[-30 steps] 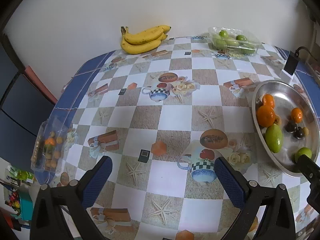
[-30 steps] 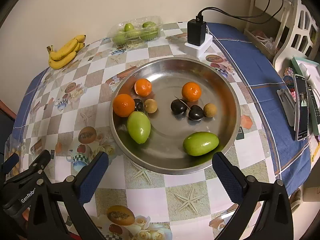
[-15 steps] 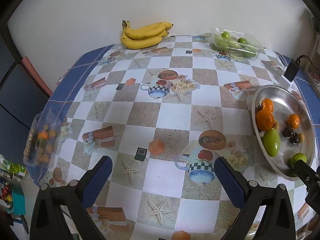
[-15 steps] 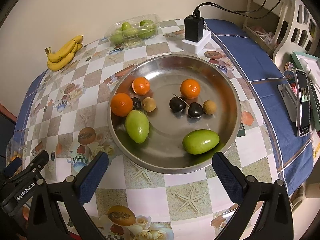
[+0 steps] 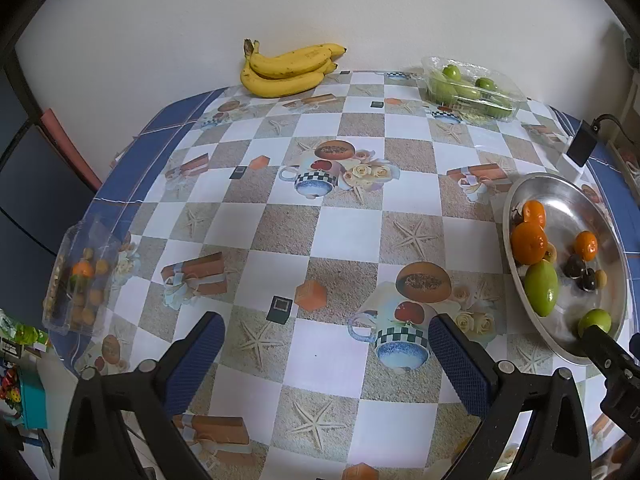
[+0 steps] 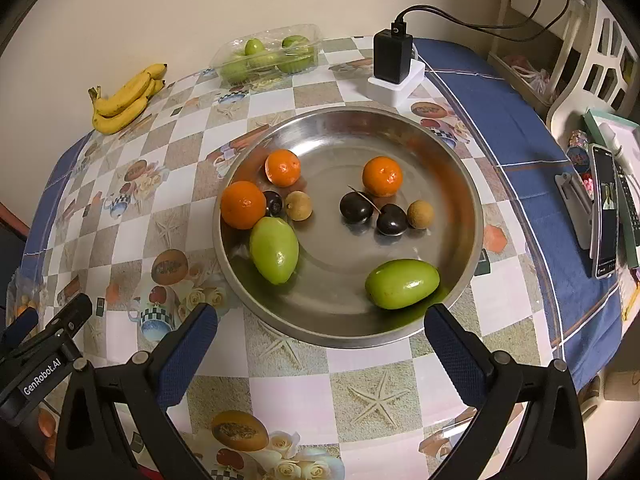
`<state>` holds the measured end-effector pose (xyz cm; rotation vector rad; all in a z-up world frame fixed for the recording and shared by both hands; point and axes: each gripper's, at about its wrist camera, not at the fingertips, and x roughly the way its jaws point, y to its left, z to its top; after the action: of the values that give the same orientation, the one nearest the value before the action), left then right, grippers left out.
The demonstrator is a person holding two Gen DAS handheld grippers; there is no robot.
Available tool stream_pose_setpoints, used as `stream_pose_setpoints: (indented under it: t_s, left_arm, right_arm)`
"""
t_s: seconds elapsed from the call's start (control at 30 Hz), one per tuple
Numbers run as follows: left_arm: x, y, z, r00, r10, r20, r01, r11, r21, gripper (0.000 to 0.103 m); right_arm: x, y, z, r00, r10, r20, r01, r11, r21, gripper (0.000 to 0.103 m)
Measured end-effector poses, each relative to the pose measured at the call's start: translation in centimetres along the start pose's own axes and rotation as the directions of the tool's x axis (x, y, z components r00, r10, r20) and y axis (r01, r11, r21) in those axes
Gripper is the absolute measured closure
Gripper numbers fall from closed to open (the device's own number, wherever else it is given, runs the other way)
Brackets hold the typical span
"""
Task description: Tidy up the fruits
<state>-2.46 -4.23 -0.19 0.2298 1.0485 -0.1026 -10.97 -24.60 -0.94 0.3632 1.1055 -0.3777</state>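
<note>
Jaws wide and empty on both grippers (image 5: 324, 344) (image 6: 320, 336); bananas (image 5: 286, 68) lie well apart.

Oranges (image 6: 282, 167), green fruits (image 6: 274, 254) lie in steel bowl (image 6: 460, 184)

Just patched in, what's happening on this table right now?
A person holds a hand-held gripper in each hand over the table, and both are open and empty. The right hand-held gripper faces the metal bowl, which holds three oranges, two green mangoes, dark cherries and two small brown fruits. The left hand-held gripper points at bare tablecloth. The bananas and the tray of green fruit sit untouched by the wall.
</note>
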Motion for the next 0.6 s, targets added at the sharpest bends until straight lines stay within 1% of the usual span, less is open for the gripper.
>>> stream_pose_setpoints:
  t_s: [0.6]
  left_arm:
    - [0.07,0.07,0.03,1.000,0.003,0.000,-0.003,1.000,-0.005,0.000]
  right_arm:
    - [0.13,0.09,-0.04,1.000,-0.002,-0.007,0.002,1.000,-0.001,0.000]
